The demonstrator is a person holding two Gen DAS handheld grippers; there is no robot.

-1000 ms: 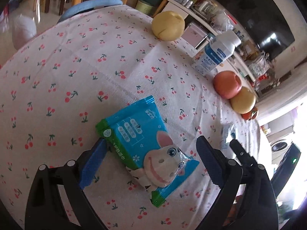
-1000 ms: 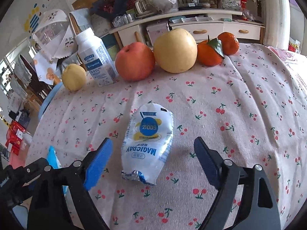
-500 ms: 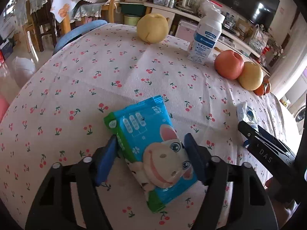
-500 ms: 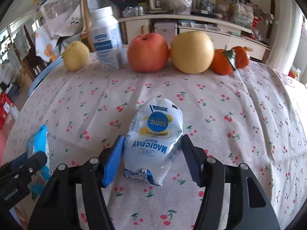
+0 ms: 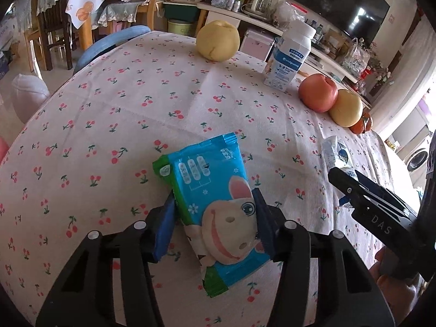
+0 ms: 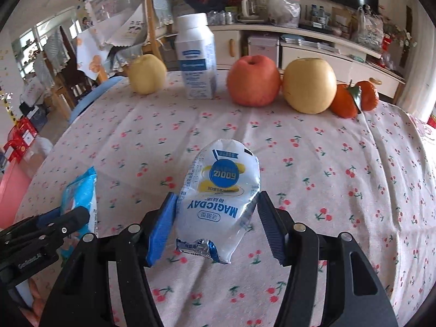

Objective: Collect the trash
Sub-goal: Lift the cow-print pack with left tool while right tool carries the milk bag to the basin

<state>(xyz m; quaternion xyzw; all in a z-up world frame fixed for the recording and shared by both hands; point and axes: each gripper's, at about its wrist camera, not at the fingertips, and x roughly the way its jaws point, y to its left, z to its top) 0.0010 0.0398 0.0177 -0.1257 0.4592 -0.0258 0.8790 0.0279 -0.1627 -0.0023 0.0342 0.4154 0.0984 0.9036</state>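
Note:
A blue snack packet [image 5: 209, 190] with a cartoon cow lies on the cherry-print tablecloth [image 5: 109, 136]. My left gripper [image 5: 214, 199] straddles it, jaws closing, and both blue pads touch its sides. A white "MAGICDAY" pouch [image 6: 220, 188] lies further right on the cloth. My right gripper [image 6: 217, 194] is shut on it, with a pad at each side. Each wrist view also catches the other gripper from the side: the right gripper [image 5: 368, 199] by the white pouch [image 5: 336, 156], and the left gripper [image 6: 54, 223] by the blue packet [image 6: 80, 190].
Along the table's far edge stand a yellow pear [image 6: 147, 73], a white milk bottle [image 6: 197, 57], a red apple [image 6: 253, 80], a second pear [image 6: 309, 84] and two tangerines [image 6: 354, 99]. A blue chair back [image 5: 114, 43] sits at the left edge. A cluttered sideboard [image 6: 313, 43] lies beyond.
Both grippers' jaws have narrowed from wide open down onto their packets. Both views have rolled to a more level look across the table.

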